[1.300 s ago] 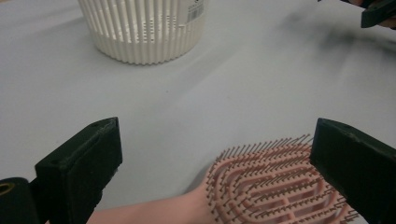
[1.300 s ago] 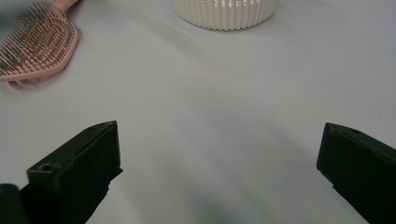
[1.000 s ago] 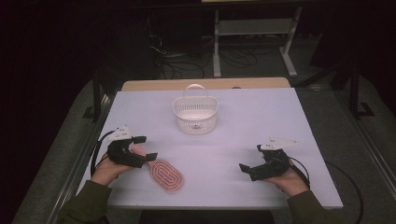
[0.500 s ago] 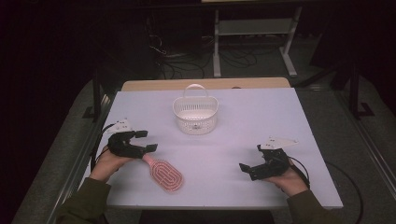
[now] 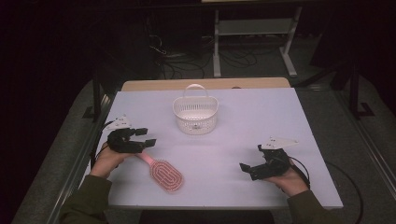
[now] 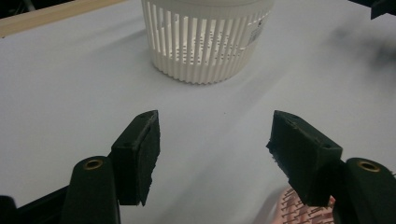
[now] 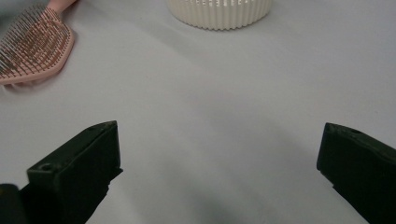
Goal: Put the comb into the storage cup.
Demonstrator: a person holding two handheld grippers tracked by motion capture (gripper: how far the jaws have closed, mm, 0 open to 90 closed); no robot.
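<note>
Your left gripper, jaws half spread, just been closing with nothing between them, hovers over the handle of the pink hairbrush, which runs from there toward lower right of the high view; your right gripper sits spread, well apart.

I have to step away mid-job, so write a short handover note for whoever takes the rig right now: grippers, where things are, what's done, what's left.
Left gripper: jaws open and have just been closing, hovering over the handle end of the pink hairbrush; nothing is between the pads in the left gripper view.
Right gripper: jaws wide open, empty, low over the table at its near right.
Hairbrush: lies flat, bristles up, near the left front edge.
White basket: upright at the middle back; it looks empty.
Done: nothing picked up yet.
Left: probably grip the brush handle and carry it to the basket.
</note>
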